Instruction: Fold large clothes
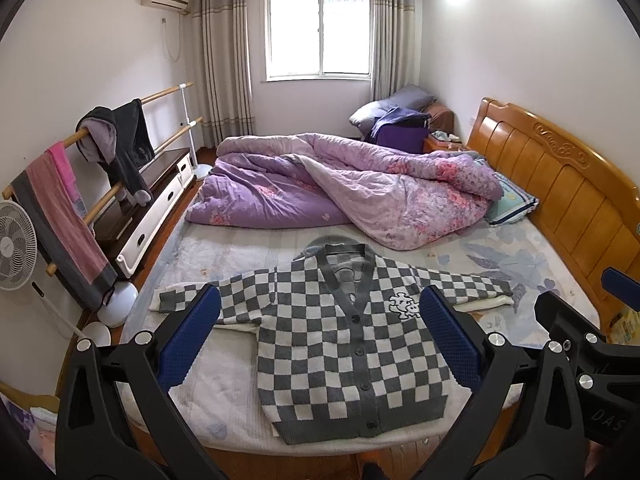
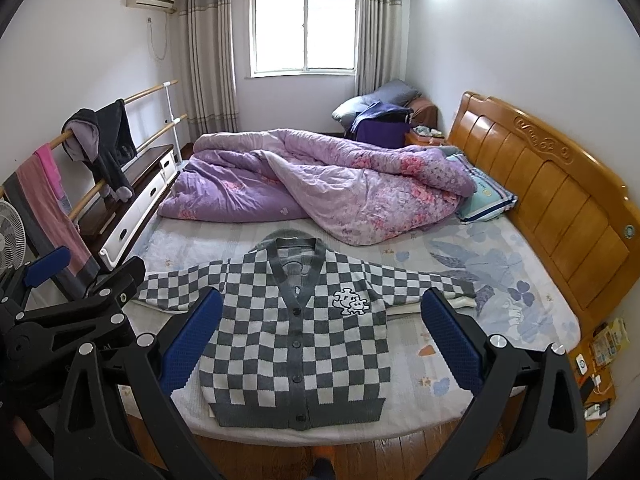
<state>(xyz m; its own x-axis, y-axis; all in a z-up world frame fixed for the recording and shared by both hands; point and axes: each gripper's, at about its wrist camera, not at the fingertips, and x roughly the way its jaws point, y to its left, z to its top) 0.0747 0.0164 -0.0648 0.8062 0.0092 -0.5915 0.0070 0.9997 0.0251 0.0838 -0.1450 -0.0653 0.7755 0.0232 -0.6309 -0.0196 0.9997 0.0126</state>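
A grey and white checkered cardigan (image 1: 340, 344) lies flat, face up and buttoned, on the near part of the bed (image 1: 224, 408), sleeves spread to both sides. It also shows in the right wrist view (image 2: 296, 340). My left gripper (image 1: 320, 308) is open and empty, held above the bed's near edge in front of the cardigan. My right gripper (image 2: 322, 308) is open and empty, beside it at about the same height. The right gripper shows at the right edge of the left wrist view (image 1: 592, 312), and the left gripper shows at the left edge of the right wrist view (image 2: 80, 276).
A crumpled purple quilt (image 1: 340, 184) fills the far half of the bed. A wooden headboard (image 1: 560, 184) runs along the right. A rail with hanging clothes (image 1: 116, 140), a fan (image 1: 14, 244) and a low cabinet (image 1: 156, 196) stand on the left. Small items lie on a stand (image 2: 600, 364) at the right.
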